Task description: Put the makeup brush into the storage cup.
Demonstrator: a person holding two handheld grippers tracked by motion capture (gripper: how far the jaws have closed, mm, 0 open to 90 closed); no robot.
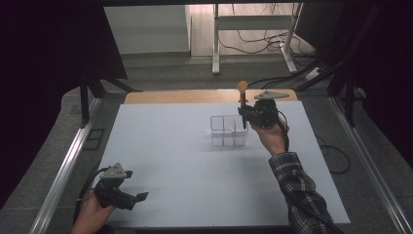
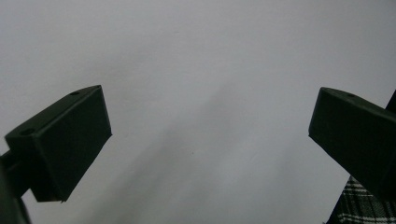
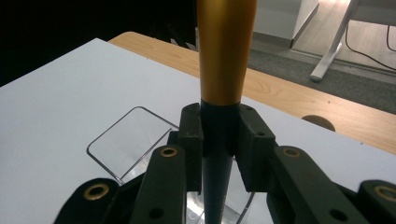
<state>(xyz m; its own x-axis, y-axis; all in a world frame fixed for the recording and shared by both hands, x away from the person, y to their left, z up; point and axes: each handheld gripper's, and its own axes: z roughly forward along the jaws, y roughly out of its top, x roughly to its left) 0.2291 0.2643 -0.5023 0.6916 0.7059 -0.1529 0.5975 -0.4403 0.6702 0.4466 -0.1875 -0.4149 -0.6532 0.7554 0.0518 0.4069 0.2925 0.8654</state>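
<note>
Well to the near left of the clear plastic divided organiser box [image 1: 229,130], the left claw [image 1: 139,197] rests low over the white counter [image 1: 170,165] with its jaws spread wide and empty. The right claw [image 1: 242,113] is clamped on the dark lower shaft of the gold-handled brush [image 1: 242,100], held upright just above the box's right end, so I judge the pick-up done and the lowering and release still to come. Counted: one box, one brush, two claws.
</note>
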